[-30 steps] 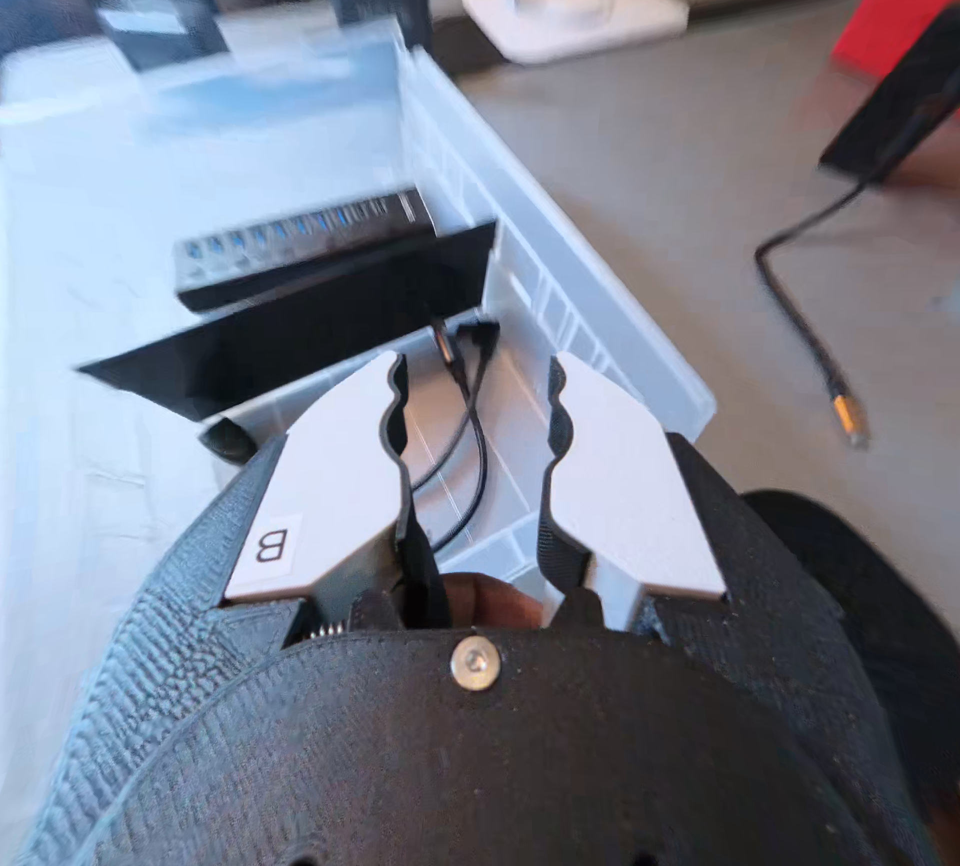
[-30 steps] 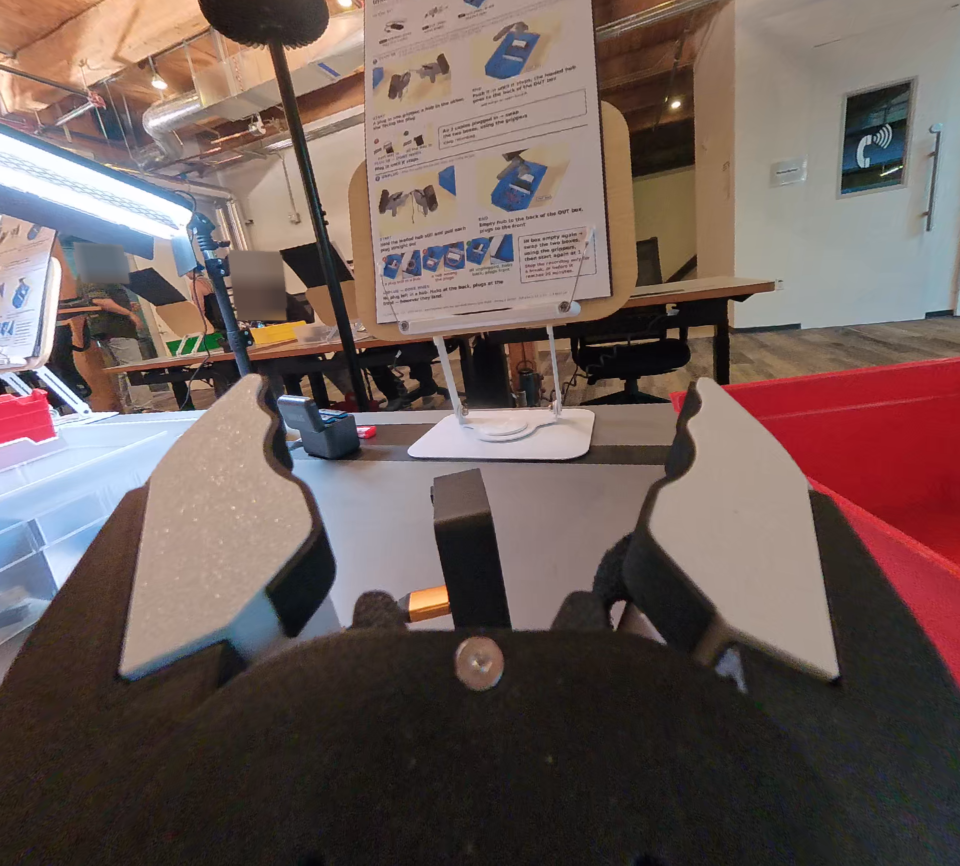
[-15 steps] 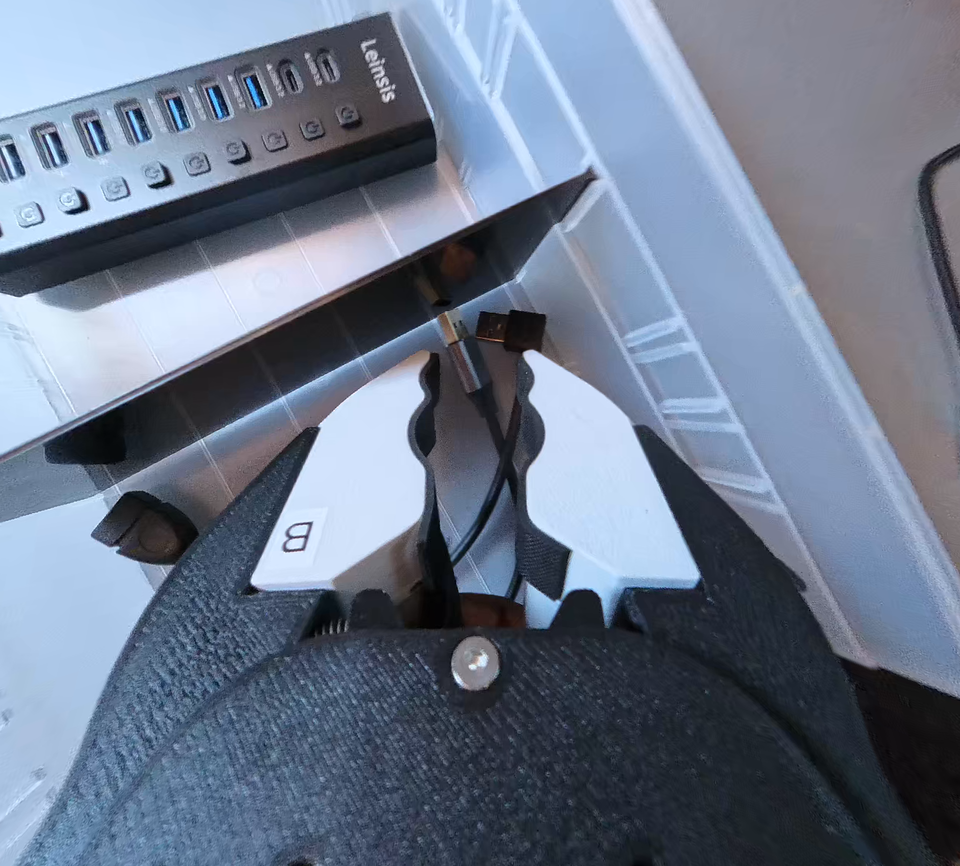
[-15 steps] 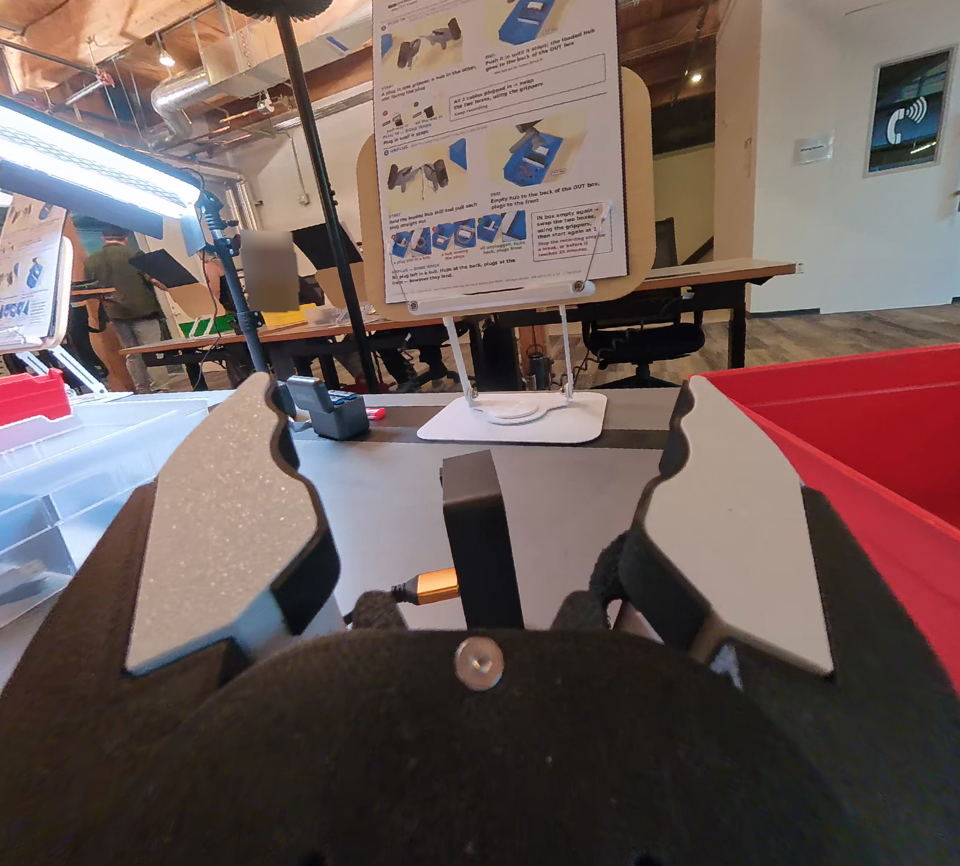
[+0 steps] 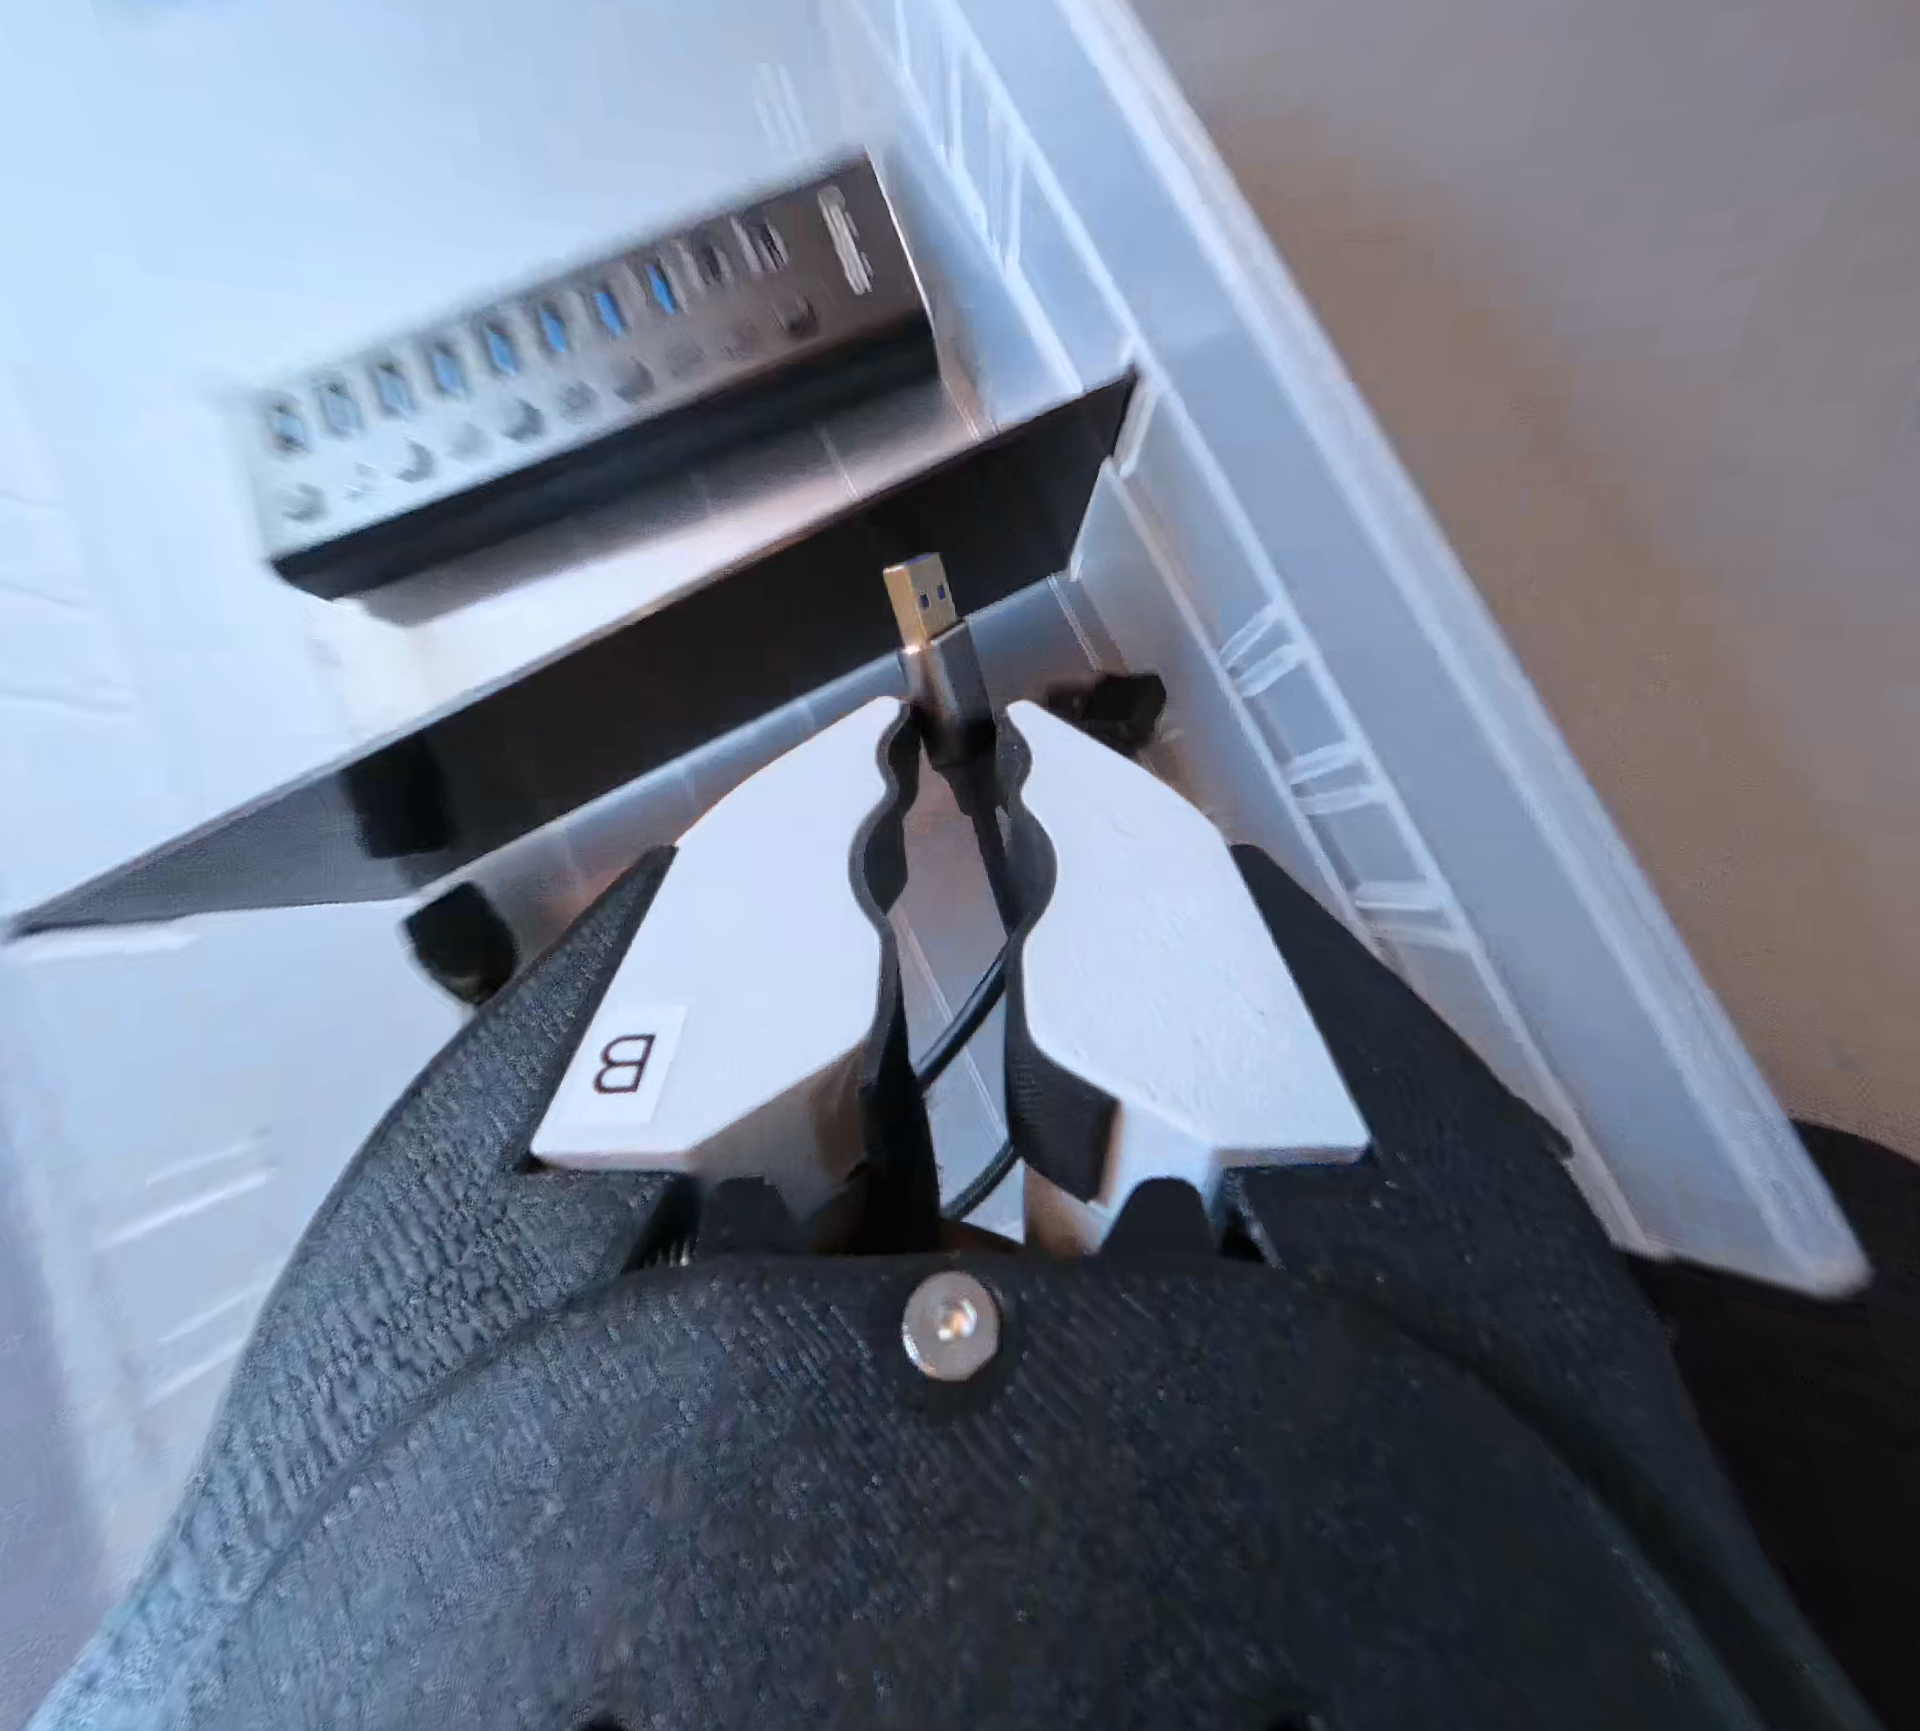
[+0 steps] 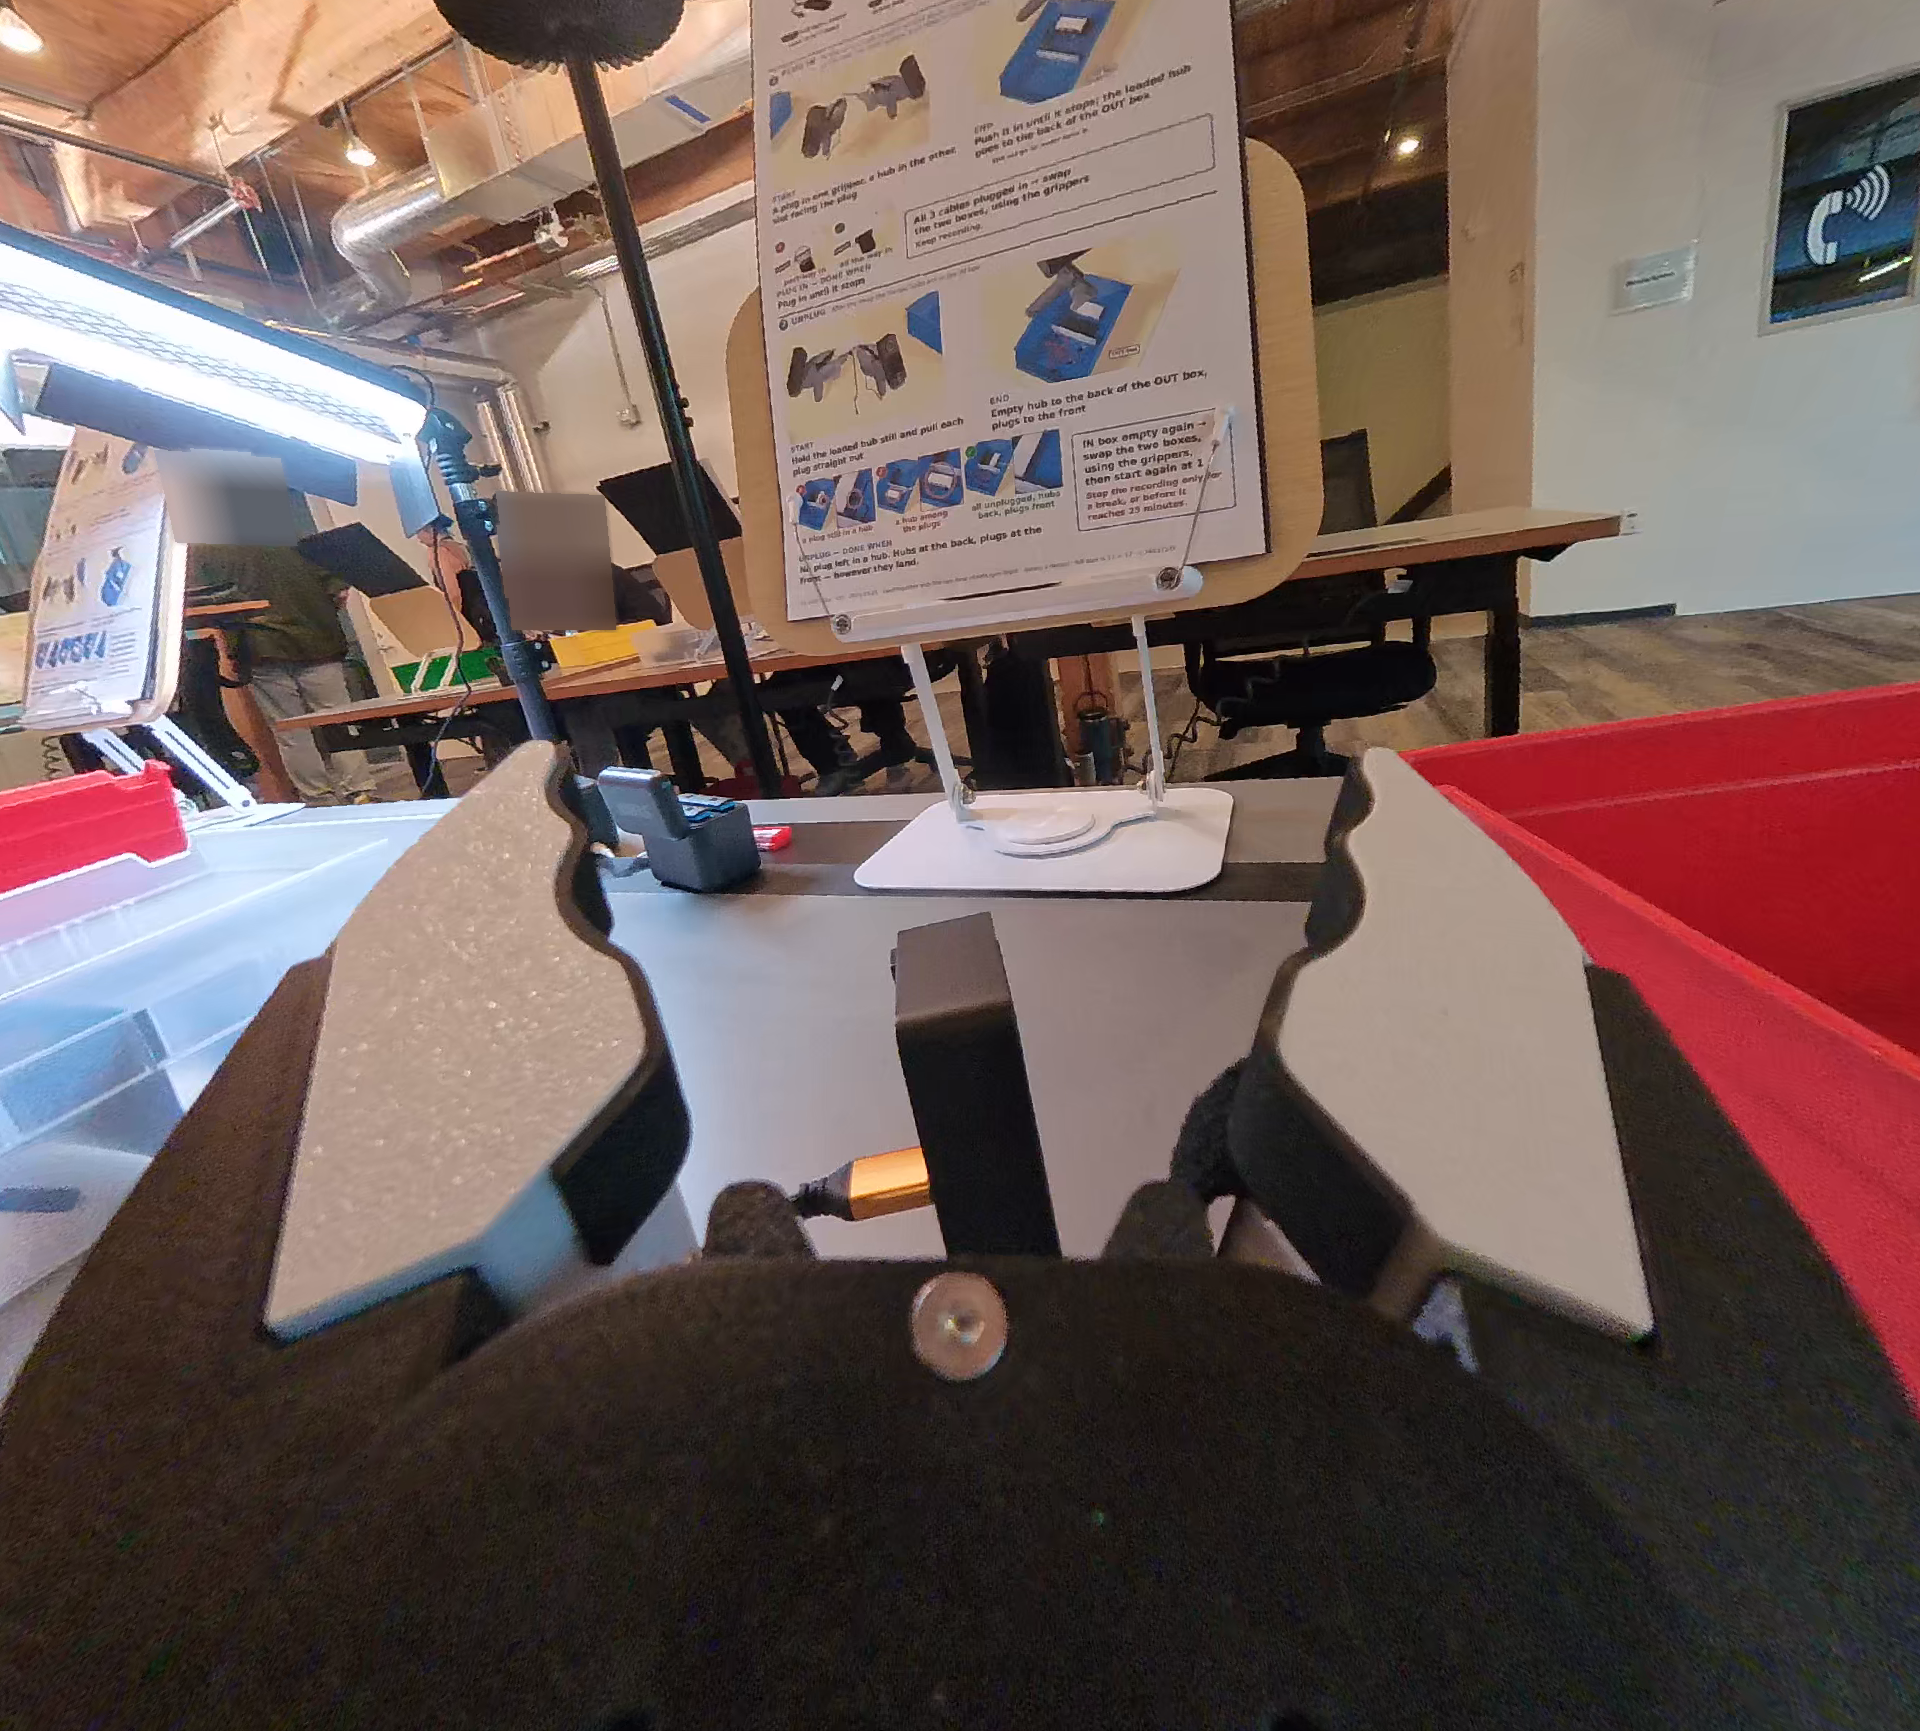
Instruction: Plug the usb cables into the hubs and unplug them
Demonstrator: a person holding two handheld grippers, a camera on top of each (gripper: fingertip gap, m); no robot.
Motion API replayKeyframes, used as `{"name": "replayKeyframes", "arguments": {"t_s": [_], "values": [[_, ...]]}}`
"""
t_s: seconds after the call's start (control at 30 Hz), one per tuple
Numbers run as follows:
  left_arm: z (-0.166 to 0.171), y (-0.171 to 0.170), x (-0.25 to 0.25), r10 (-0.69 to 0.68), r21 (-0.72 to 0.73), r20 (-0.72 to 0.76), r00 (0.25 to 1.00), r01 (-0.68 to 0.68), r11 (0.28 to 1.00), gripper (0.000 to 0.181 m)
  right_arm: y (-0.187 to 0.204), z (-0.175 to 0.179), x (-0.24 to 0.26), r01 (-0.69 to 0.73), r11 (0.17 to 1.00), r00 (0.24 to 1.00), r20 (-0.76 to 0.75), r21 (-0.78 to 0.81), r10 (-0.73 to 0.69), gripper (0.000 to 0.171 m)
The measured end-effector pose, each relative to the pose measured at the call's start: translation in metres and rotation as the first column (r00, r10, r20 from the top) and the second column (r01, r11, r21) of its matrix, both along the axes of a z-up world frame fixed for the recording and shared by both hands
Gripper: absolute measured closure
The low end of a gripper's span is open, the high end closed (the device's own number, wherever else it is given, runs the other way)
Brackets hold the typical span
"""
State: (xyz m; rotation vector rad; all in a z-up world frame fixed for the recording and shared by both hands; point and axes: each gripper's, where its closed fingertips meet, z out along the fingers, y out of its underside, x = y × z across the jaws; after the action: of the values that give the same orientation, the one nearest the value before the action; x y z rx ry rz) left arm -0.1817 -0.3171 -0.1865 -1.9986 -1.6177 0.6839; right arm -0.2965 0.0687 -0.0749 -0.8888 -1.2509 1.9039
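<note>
My left gripper (image 5: 951, 731) is shut on the grey USB-A plug (image 5: 948, 679) of a thin black cable. It holds the plug above the front compartment of a clear bin (image 5: 1257, 601), with the metal tip pointing toward a long black multi-port hub (image 5: 582, 377) that lies behind a black divider (image 5: 644, 673). A second black plug (image 5: 1117, 702) lies by the bin wall. My right gripper (image 6: 956, 798) is open and touches nothing. A small black hub (image 6: 966, 1089) stands on the table between its fingers, with a gold-collared plug (image 6: 883, 1182) in its left side.
A red bin (image 6: 1714, 902) stands close on the right and the clear bin (image 6: 156, 943) on the left. An instruction sheet on a white stand (image 6: 1039, 850), a small black box (image 6: 696, 834) and a black pole (image 6: 665, 393) are at the table's back.
My left gripper has closed on the grey plug and lifted it from the bin floor toward the long hub. The right gripper has barely moved and stays open.
</note>
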Motion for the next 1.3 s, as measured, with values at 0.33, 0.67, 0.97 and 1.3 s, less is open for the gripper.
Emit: {"name": "replayKeyframes", "arguments": {"t_s": [0.33,0.67,0.97,1.3], "values": [[0.16,-0.013,0.023,0.116,0.181,-0.755,0.645,0.035,0.983,0.168,-0.001,0.004,0.003,-0.013,1.0,1.0,-0.016,-0.003,0.013,0.04],[0.282,0.015,0.089,0.091,0.094,-0.995,0.041,0.075,0.993,0.173,0.027,0.018,-0.003,0.009,0.99,1.0,-0.014,-0.143,-0.012,0.042],[0.277,0.199,0.059,-0.143,-0.064,-0.985,0.1,0.557,0.828,0.173,0.049,0.036,-0.001,-0.001,0.974,0.998,-0.061,-0.225,-0.013,0.054],[0.117,0.269,-0.019,-0.338,0.066,-0.835,0.435,0.689,0.722,0.173,0.04,0.047,0.015,-0.213,0.942,0.974,-0.137,-0.26,0.183,0.094]]}}
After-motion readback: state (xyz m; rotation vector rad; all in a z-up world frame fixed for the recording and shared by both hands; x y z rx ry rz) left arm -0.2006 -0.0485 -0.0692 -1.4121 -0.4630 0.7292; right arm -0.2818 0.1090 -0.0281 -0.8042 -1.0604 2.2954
